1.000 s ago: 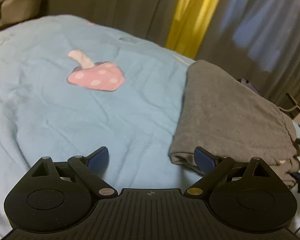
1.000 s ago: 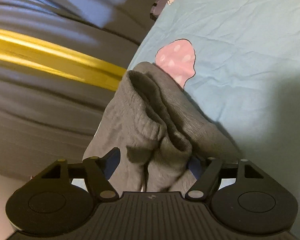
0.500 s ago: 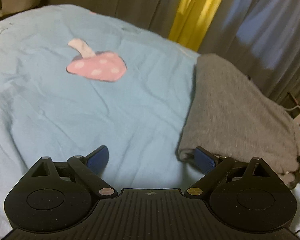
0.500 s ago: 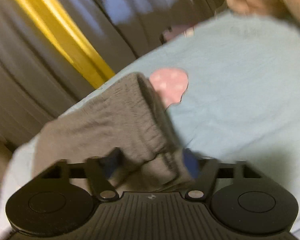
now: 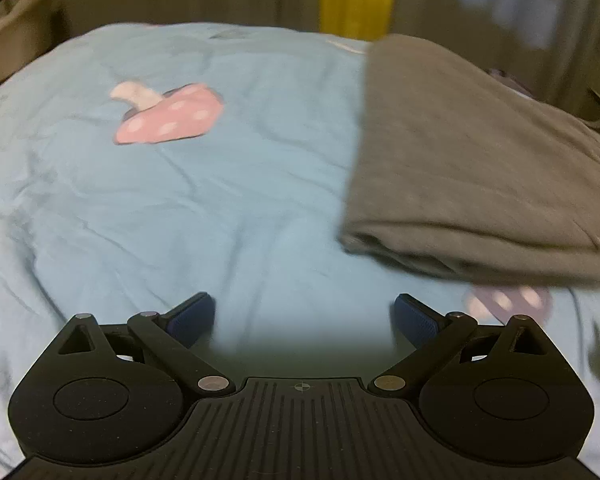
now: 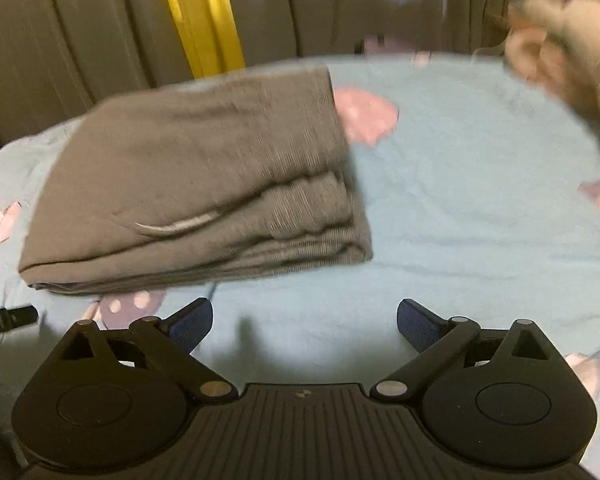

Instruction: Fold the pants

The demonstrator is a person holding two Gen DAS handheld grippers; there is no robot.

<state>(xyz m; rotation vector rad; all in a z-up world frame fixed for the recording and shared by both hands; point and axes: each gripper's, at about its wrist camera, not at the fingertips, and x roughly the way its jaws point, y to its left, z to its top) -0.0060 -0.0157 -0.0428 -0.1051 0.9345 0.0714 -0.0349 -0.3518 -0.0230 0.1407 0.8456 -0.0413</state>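
Resting folded near the bed's edge, pants lie free. Left gripper and right gripper both released, empty. Risk: a snagging finger unfolds layers.

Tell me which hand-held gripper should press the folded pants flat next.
Probably the right hand-held gripper. It is open and empty, and the folded pants fill much of its view just ahead. From the left hand-held gripper, also open, the pants lie off toward its right edge.

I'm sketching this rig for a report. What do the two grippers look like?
The left gripper and right gripper look the same: matte black ribbed body, round side housings, angled link arms with silver rivets, and blue textured fingertips. No cables or sleeves are clearly visible.
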